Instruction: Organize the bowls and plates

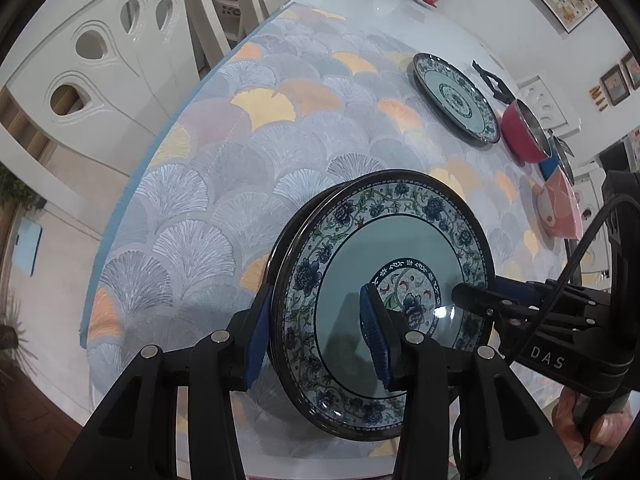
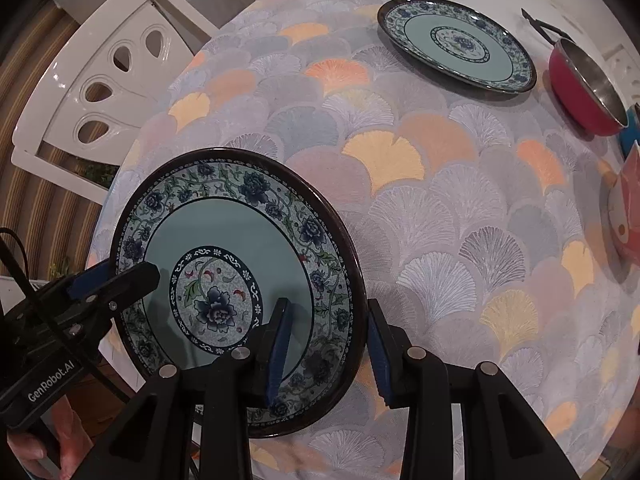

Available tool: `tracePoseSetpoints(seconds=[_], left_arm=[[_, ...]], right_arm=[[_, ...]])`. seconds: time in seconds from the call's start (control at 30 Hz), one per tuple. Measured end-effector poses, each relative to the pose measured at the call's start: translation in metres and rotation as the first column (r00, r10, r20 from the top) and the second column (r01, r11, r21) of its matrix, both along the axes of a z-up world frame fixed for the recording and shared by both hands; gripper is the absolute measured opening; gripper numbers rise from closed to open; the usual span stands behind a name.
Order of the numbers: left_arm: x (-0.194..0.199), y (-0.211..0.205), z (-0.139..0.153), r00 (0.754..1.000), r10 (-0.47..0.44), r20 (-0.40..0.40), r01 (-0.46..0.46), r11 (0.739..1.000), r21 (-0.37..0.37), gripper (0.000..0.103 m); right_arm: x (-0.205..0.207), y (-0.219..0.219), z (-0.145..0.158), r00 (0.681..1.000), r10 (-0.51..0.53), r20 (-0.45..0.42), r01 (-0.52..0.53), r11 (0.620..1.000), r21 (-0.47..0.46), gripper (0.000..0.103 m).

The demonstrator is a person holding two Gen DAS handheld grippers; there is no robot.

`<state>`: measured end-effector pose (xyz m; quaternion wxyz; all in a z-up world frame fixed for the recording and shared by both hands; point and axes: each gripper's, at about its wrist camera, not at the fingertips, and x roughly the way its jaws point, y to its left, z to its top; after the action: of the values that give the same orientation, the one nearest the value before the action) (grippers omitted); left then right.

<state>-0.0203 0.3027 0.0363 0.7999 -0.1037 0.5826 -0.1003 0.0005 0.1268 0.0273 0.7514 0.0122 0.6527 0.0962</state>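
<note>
A blue floral plate with a teal ring (image 1: 352, 248) (image 2: 240, 220) is near the front edge of the patterned tablecloth. A second dark rim shows just under it in the left wrist view, like another plate beneath. My left gripper (image 1: 316, 336) (image 2: 120, 276) is shut on its left rim, one pad on the face and one under the edge. On the opposite rim, my right gripper (image 2: 328, 356) (image 1: 480, 292) is shut the same way. A matching plate (image 1: 456, 96) (image 2: 456, 44) lies flat at the far side.
Beside the far plate stand a red metal-lined bowl (image 1: 524, 132) (image 2: 584, 88), a blue bowl (image 1: 554, 160) and a pink bowl (image 1: 560, 208) (image 2: 624, 208). A black utensil (image 1: 490, 80) lies behind them. White chairs (image 2: 100, 80) stand off the table's left edge.
</note>
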Motion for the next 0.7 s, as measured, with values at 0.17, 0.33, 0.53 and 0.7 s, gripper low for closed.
tracePoseSetpoints(seconds=[0.17, 0.33, 0.53, 0.7], left_arm=[[-0.001, 0.001, -0.001, 1.000, -0.010, -0.002, 0.010, 1.000, -0.004, 0.039], [0.001, 0.005, 0.003, 1.000, 0.002, 0.007, -0.002, 1.000, 0.012, 0.042], [0.008, 0.017, 0.021, 0.998, 0.028, 0.051, -0.027, 1.000, -0.012, 0.042], [0.017, 0.021, 0.031, 0.997, 0.030, 0.077, -0.029, 0.999, -0.019, 0.042]], right_arm=[[0.000, -0.001, -0.003, 1.000, -0.019, -0.017, 0.019, 1.000, 0.022, 0.036], [0.002, -0.004, -0.001, 0.999, -0.035, -0.012, 0.035, 0.998, 0.042, 0.036], [0.005, -0.016, 0.014, 0.997, -0.079, 0.014, 0.078, 0.993, 0.093, 0.036], [0.000, -0.021, 0.022, 0.997, -0.070, 0.027, 0.067, 0.994, 0.090, 0.036]])
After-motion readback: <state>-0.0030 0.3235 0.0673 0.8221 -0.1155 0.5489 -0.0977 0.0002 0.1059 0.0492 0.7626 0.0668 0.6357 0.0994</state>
